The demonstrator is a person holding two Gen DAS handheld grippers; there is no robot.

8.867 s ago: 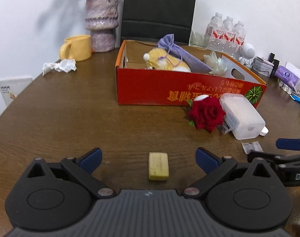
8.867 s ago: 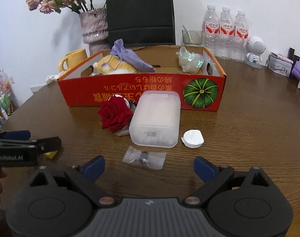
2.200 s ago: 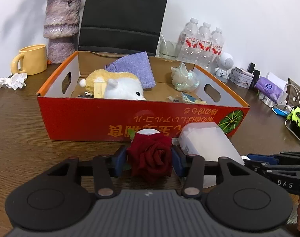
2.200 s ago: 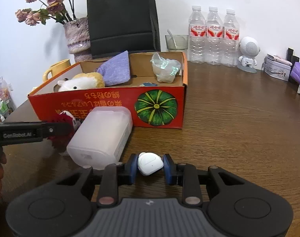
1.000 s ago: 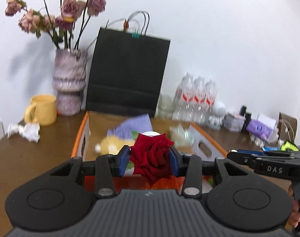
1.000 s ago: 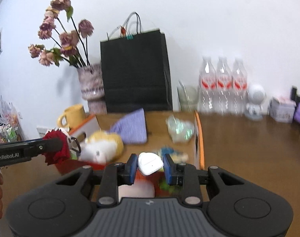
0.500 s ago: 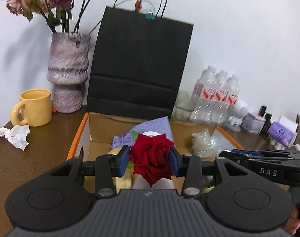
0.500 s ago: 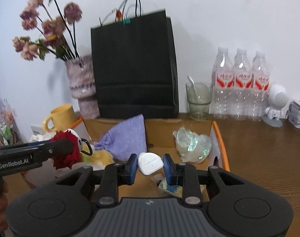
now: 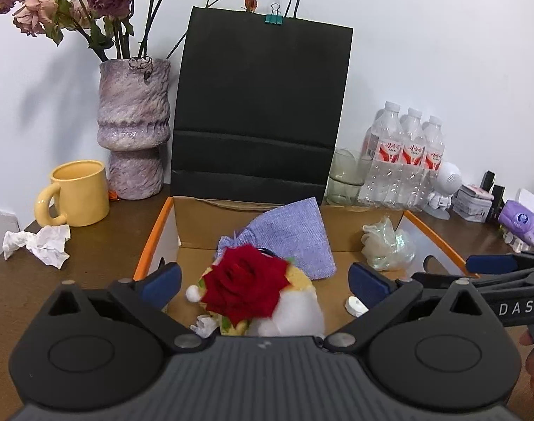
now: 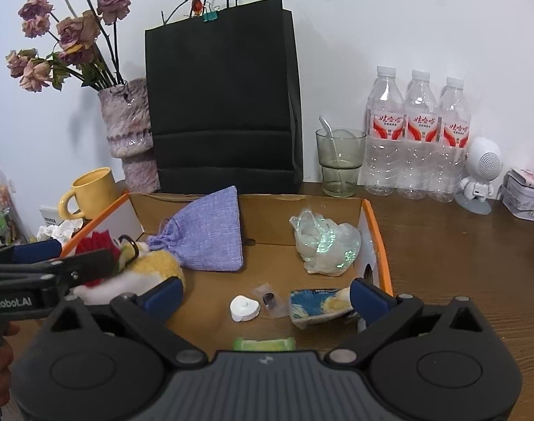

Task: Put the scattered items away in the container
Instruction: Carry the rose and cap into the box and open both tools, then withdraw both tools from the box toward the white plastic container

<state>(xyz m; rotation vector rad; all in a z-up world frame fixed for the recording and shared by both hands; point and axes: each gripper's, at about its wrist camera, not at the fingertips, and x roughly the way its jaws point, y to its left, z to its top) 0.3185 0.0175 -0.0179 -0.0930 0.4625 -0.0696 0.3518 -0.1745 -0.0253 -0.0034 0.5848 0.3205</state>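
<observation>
Both grippers hover over the open orange cardboard box (image 9: 154, 231), which also shows in the right wrist view (image 10: 377, 235). My left gripper (image 9: 265, 282) is open; the red rose (image 9: 244, 289) lies free on the yellow and white plush toy (image 9: 295, 310) between its jaws. My right gripper (image 10: 265, 296) is open; the small white tag (image 10: 244, 308) lies on the box floor below it. The box also holds a purple cloth pouch (image 10: 205, 233), a crumpled clear bag (image 10: 324, 242) and a blue and yellow packet (image 10: 317, 305).
A yellow mug (image 9: 75, 193), a purple vase (image 9: 133, 126) with dried flowers and crumpled tissue (image 9: 38, 245) stand left of the box. A black paper bag (image 9: 259, 112) stands behind it. A glass (image 10: 338, 161), water bottles (image 10: 417, 137) and a small white robot figure (image 10: 481, 175) stand at the back right.
Both grippers have opened. The rose has dropped from the left gripper onto the plush toy. The white tag has dropped from the right gripper onto the box floor.
</observation>
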